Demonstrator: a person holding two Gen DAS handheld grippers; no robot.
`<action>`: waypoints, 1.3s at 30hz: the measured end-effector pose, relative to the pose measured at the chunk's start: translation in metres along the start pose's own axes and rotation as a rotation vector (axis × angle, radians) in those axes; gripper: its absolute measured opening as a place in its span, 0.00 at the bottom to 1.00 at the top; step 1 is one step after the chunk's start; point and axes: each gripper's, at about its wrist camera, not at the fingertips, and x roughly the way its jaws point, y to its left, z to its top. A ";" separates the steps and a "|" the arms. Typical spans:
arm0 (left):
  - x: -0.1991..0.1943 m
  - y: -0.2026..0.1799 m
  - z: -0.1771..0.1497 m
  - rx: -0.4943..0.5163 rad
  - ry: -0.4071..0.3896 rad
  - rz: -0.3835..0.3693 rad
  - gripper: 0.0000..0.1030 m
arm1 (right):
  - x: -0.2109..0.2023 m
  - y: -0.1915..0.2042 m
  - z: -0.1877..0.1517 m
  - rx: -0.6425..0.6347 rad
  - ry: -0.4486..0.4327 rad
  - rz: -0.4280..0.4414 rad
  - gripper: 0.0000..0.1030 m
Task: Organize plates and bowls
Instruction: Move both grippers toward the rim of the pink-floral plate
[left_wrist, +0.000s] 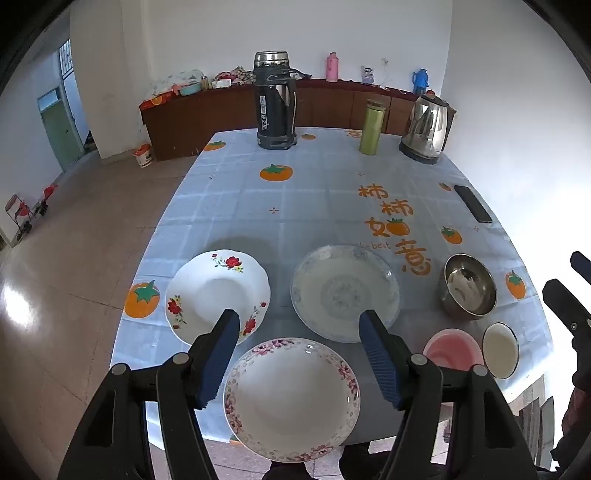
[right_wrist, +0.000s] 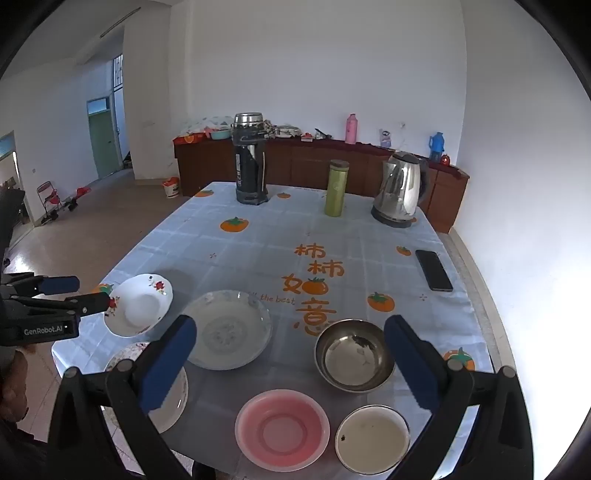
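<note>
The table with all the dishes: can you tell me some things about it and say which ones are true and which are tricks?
1. The metal bowl is stacked inside the pink bowl. False: they sit apart, side by side.
2. Both grippers are open and empty. True: the left gripper and right gripper hold nothing.
3. A phone lies near the table's right edge. True.
4. The kettle is lying on its side. False: it stands upright.
5. The plate with red flowers holds food. False: it is empty.

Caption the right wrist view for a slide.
Open right gripper hovers above pink bowl, steel bowl and white bowl.
</note>
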 end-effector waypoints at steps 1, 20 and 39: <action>-0.001 0.000 -0.001 0.004 -0.005 0.010 0.67 | 0.000 0.000 0.000 -0.004 0.001 -0.003 1.00; 0.008 0.004 -0.004 -0.035 0.035 0.064 0.67 | 0.006 -0.004 -0.008 0.028 0.011 0.021 1.00; 0.015 0.003 -0.005 -0.029 0.063 0.052 0.67 | 0.013 0.001 -0.011 0.013 0.022 0.034 1.00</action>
